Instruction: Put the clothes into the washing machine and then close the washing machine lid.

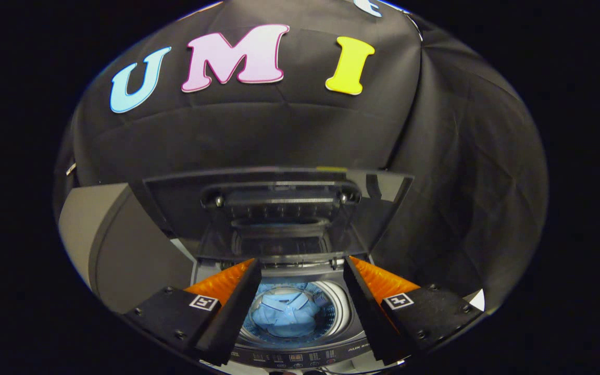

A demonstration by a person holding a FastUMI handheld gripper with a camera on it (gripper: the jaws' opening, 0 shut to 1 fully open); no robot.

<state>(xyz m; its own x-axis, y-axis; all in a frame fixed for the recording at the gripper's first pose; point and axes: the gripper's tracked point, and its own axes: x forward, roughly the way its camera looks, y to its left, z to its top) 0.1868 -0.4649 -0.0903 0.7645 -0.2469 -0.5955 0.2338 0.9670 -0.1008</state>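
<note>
Black booth cloth backs a top-loading washing machine (300,354) whose dark lid (279,208) stands raised, with what looks like a grey cabinet (123,250) beside it. A blue shirt (287,315) lies in the drum, below and between the fingers. The gripper (302,281) hangs above, spread wide, holding nothing.

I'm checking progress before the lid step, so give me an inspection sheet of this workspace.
Surface: washing machine top, control panel nearest the fingers.
Job's things: blue shirt lying in the drum; lid standing open, upright behind the drum.
Clutter: nothing seen.
Grippers: gripper open above the drum, holding nothing; shirt seen between the fingers.
Cables: nothing seen.
Surroundings: black cloth wall; grey cabinet beside the machine.
</note>
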